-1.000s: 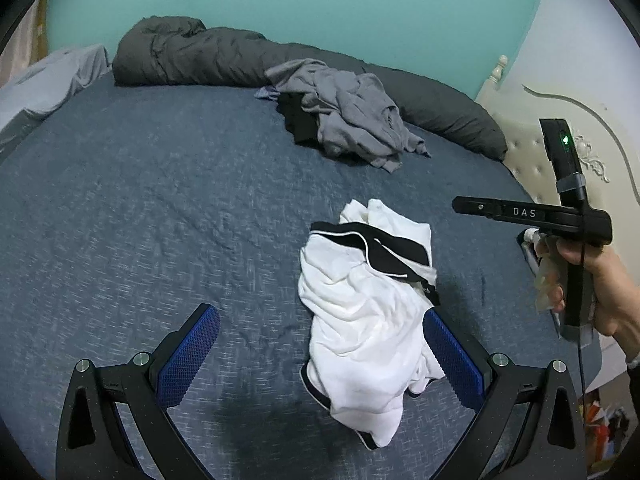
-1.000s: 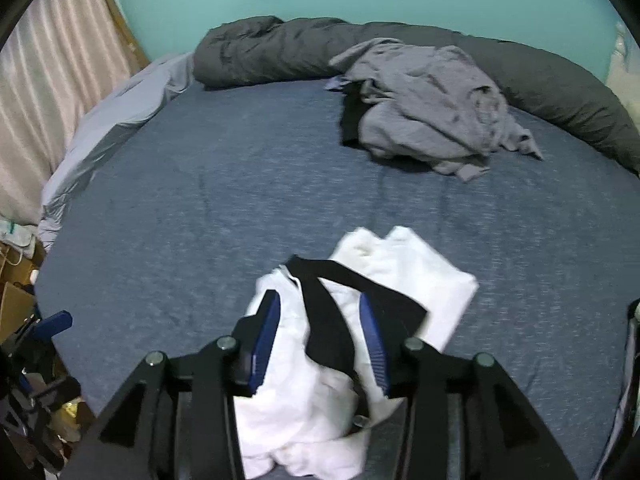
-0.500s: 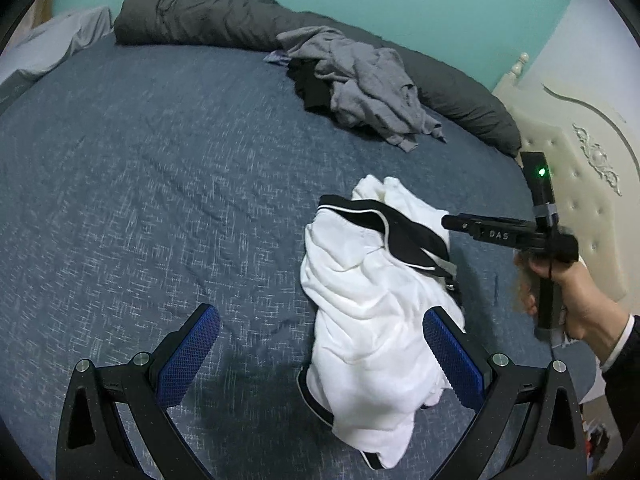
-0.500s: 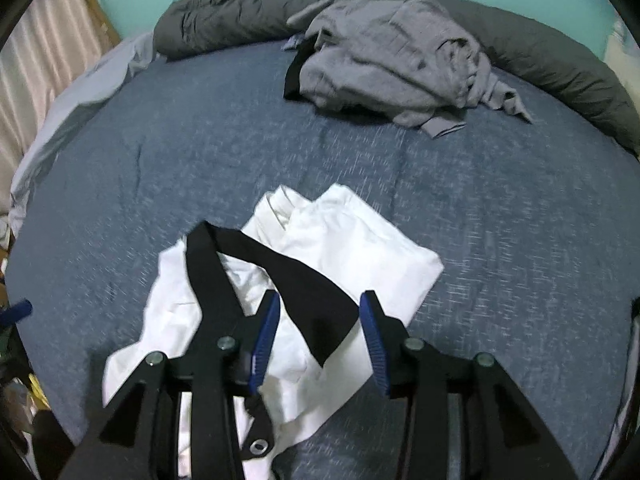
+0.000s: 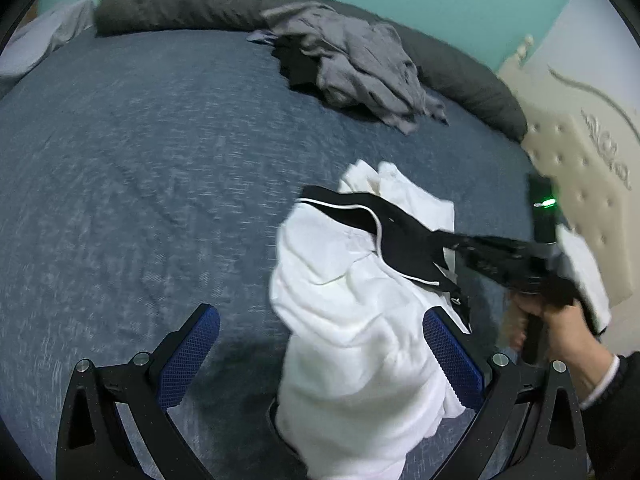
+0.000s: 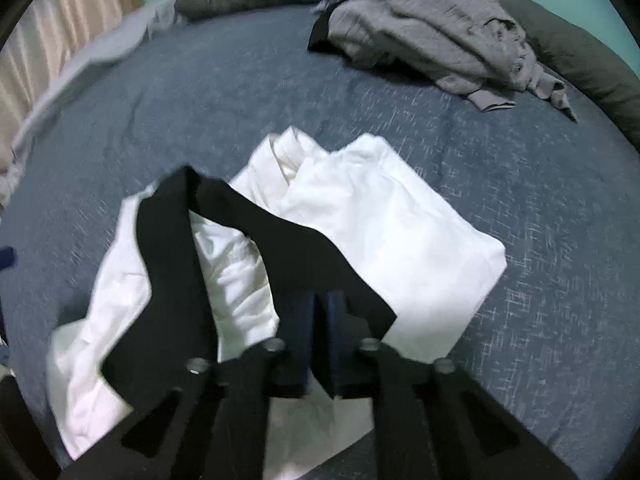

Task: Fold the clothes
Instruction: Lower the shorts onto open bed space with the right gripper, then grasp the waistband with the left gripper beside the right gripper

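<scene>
Right gripper (image 6: 318, 320), apart a moment ago, now clamps my crumpled white garment's black band (image 6: 304, 248); left gripper (image 5: 320, 356) gapes around its hem. Spreading comes next.

No readable text, label, brand or number in either view; right gripper (image 5: 500, 256) too blurred, any lettering on it illegible.

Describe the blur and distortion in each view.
Left wrist view: strong fisheye curve with dark corners; the right gripper and hand are smeared by motion, and the green light streaks; the left gripper is sharp. Right wrist view: same curve; the bedspread shows streaky blur, and the gripper's shut fingers on the black collar are soft and dark.
</scene>
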The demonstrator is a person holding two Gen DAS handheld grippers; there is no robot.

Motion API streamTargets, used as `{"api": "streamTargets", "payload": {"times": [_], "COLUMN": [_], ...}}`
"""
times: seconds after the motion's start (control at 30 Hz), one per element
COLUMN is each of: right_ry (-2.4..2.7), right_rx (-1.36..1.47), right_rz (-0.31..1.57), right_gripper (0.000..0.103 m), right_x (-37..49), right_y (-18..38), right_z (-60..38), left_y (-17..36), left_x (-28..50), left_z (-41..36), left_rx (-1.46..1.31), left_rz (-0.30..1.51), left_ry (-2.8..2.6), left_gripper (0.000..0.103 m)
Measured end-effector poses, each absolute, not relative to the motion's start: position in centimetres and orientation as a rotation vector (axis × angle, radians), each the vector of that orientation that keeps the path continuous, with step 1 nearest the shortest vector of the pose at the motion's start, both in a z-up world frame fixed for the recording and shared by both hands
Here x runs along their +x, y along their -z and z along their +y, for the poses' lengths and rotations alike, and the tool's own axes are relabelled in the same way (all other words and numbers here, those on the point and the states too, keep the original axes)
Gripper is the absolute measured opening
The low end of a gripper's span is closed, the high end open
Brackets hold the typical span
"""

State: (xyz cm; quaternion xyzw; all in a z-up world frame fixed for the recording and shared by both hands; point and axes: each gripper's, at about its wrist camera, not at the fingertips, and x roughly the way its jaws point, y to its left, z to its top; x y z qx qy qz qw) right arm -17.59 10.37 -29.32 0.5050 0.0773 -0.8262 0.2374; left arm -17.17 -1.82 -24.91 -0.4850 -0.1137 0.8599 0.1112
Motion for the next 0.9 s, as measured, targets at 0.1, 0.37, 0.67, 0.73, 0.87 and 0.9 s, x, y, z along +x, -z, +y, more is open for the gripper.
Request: {"api": "streamTargets", "payload": {"times": [0.1,0.37,0.67,0.73,0.87,0.9], "right_ry": [2.306,2.33,2.353,2.349,2.345,2.344], "right_rx": [1.331,1.302,1.278,1.279,1.267,1.262], "right_rz": [0.099,0.002,-0.095,-0.093,-0.107,-0.108], "right_gripper": [0.001,0.0,0.001,0.001,0.001,0.001], "right_x": [-16.5,-15.0,-15.0,-14.7,-14.6,-14.5], "right_y": [28.4,28.3,28.1,28.3,28.4,28.3], "right_z": [12.1,14.6,16.9,17.1,17.4,17.4], "left_y": [25.6,26.7,28.8,29.4,30.2,30.3], "left_x": [-18.3,-21.6,-24.2,-24.5,-25.0,-25.1], "left_z": [0.2,1.9,3.4,3.4,3.3,3.4], "left_rx": [-1.435,-1.467,-1.503,-1.512,-1.534,-1.542], "left_rz": [-0.255,-0.301,-0.283,-0.295,-0.29,-0.282], "left_ry": [-2.512,-2.496,-2.464,-2.463,-2.473,-2.48], "left_gripper": [0.103,0.103,0.103,0.103,0.103,0.103]}}
